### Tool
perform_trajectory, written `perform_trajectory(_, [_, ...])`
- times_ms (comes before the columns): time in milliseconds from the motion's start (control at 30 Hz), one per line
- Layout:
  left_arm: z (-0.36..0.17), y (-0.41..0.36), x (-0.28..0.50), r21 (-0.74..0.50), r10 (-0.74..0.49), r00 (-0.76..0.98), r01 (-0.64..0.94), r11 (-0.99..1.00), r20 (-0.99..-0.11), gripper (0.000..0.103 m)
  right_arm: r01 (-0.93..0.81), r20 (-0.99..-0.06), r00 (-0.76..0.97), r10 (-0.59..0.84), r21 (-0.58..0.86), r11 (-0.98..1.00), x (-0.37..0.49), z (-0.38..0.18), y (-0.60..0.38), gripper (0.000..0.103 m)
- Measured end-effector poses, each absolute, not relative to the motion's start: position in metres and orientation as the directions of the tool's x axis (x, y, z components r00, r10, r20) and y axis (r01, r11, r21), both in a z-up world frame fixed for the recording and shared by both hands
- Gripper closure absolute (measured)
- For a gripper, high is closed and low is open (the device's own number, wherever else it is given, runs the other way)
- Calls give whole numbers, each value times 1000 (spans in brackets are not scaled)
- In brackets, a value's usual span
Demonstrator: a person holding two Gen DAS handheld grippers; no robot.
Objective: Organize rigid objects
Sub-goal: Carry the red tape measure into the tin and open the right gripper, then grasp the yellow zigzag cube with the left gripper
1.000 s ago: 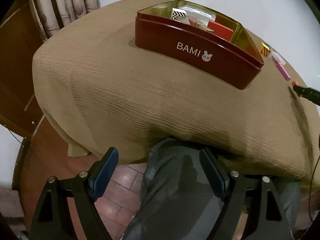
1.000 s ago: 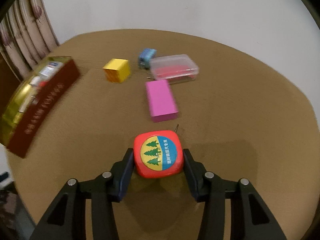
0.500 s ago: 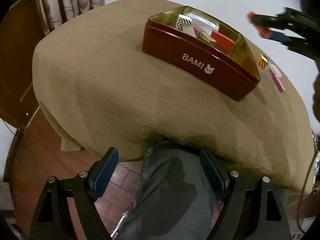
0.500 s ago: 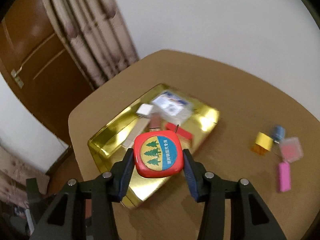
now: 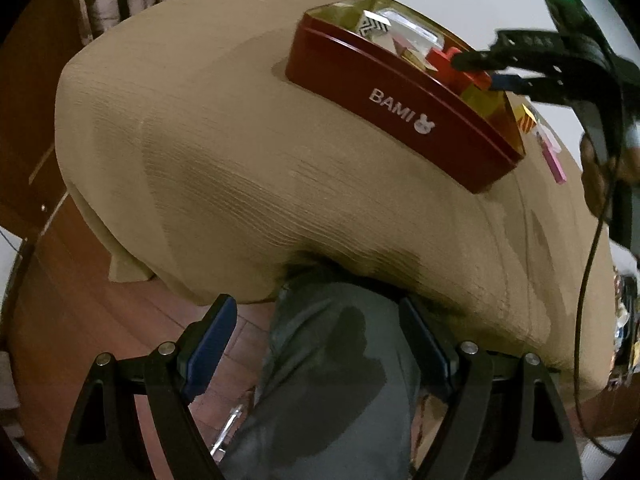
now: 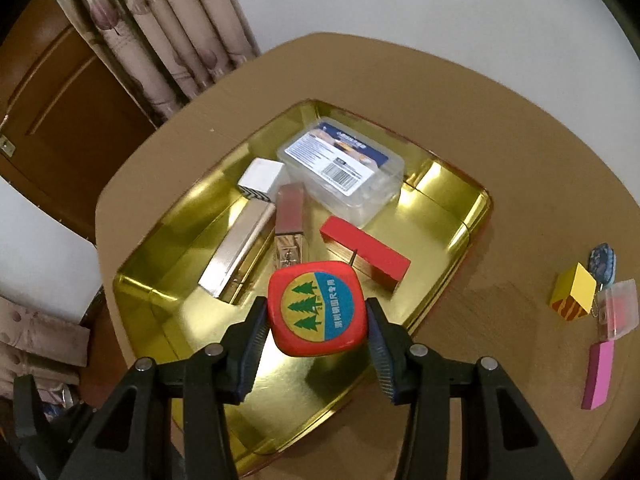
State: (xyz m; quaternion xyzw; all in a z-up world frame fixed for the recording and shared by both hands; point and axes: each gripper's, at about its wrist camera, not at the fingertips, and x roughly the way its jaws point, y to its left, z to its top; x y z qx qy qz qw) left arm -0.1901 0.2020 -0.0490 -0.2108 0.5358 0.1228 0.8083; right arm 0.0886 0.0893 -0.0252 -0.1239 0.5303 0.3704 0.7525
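Right gripper (image 6: 316, 320) clamps the red tape measure (image 6: 317, 314) over the gold tin (image 6: 440, 184); lower toward bare floor (apparently nearest) before releasing; left gripper (image 5: 320, 344) idles open

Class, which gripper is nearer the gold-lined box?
Right. The right gripper holds the tape measure above the gold-lined box; the left gripper hangs off the table edge.

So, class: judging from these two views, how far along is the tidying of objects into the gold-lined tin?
Done: the clear plastic case, red block and several smaller pieces lie in the tin. In hand: the right gripper holds the red tape measure above it. Left: yellow cube, pink block, small clear box, blue item.
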Motion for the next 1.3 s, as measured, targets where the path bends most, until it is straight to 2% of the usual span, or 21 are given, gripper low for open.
perform_trajectory(300, [-47,185,-186,-142,1,384,-342,929,-923,23,-705,-927,249,280,24,708,93,-38,111,55])
perform_trajectory(467, [-50,183,-184,-138,-8,369,-327,935,-930,20,-690,-911,291,291,10,724,94,-34,106,55])
perform_trajectory(600, [-48,179,-184,-123,4,373,-316,941,-928,17,-661,-847,328,418,110,742,89,-10,79,55])
perform_trajectory(733, [-44,170,-185,-124,-6,386,-282,951,-922,17,-542,-731,502,461,149,827,75,14,5,53])
perform_trajectory(867, [-37,151,-187,-82,16,417,-215,973,-909,14,-364,-704,639,308,77,928,59,3,-87,52])
perform_trajectory(1000, [-25,121,-187,-26,26,451,-110,994,-892,13,-204,-753,652,92,-58,977,57,-29,-171,52])
perform_trajectory(1100, [-11,95,-179,6,9,495,-8,1000,-869,12,-96,-752,658,-33,-128,987,52,-43,-228,52])
perform_trajectory(1300, [20,61,-113,-78,-106,485,78,994,-868,10,40,-759,643,-100,-98,994,47,-63,-288,52])
